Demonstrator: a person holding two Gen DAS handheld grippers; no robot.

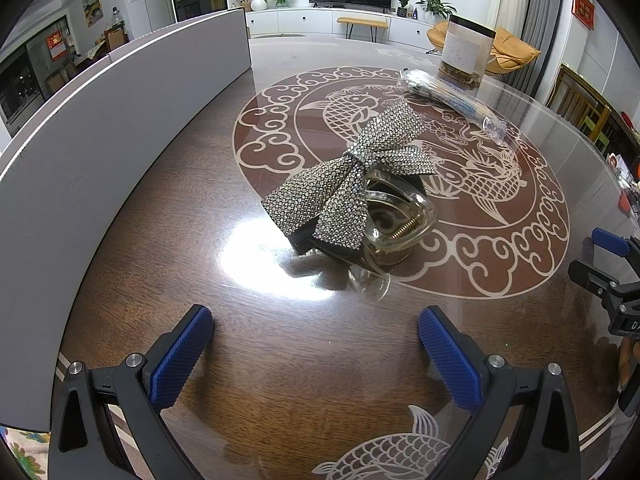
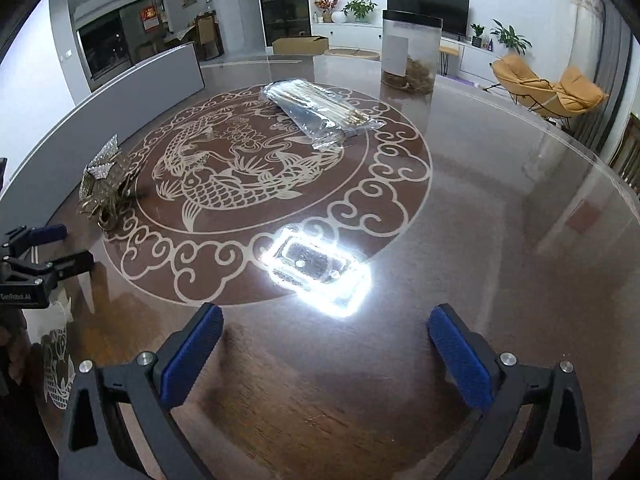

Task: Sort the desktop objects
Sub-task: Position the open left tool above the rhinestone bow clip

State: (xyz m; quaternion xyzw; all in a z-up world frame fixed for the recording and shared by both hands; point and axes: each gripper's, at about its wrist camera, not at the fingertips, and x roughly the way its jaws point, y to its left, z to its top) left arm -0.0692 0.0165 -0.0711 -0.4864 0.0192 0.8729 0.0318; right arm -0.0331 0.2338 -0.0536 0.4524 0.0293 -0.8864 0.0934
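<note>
Blue-padded jaws of the left gripper stand spread and empty over the glossy worktop, a rhinestone bow hair clip just ahead of them. Jaws of the right gripper likewise gape; well beyond lie a clear packet, perhaps of brushes, and a clear jar.

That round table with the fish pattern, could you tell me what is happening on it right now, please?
A person holds a two-finger gripper in each hand over the table, sorting desktop items. Both the left gripper and the right gripper are open and empty, touching nothing. The left one faces a rhinestone bow hair clip just ahead of it. Further back lie a clear packet of sticks and a tall clear jar. Nothing has been picked up yet.
</note>
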